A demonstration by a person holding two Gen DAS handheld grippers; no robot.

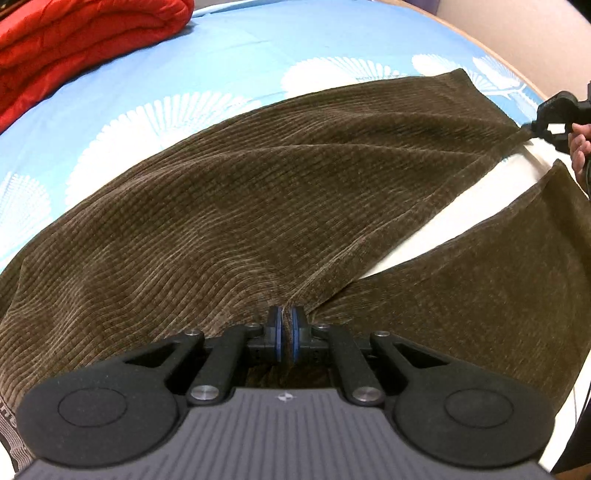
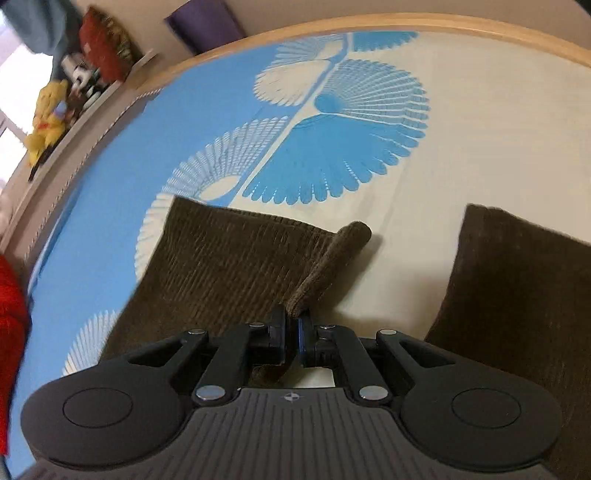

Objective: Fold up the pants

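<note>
The pants (image 1: 258, 192) lay spread on the bed (image 1: 229, 48), your left tool (image 1: 284, 328) clamped at the crotch and your right tool (image 2: 291, 325) on a leg hem, ready, I judged, for laying that leg over the other.

Both views are evenly and softly lit by warm indoor light, with no harsh glare to be seen. Strong fisheye distortion is shown: the bed's wooden edge (image 2: 369, 27) is bent into an arc, and the corners are stretched. The left wrist view is rendered sharp, so that the ribs of the brown pants (image 1: 258, 206) are resolved clearly. The right wrist view is softened by motion blur, most at the cluttered shelf (image 2: 74, 92), where a bright window area is overexposed. A soft shadow is cast beside the lifted fold of fabric.
</note>
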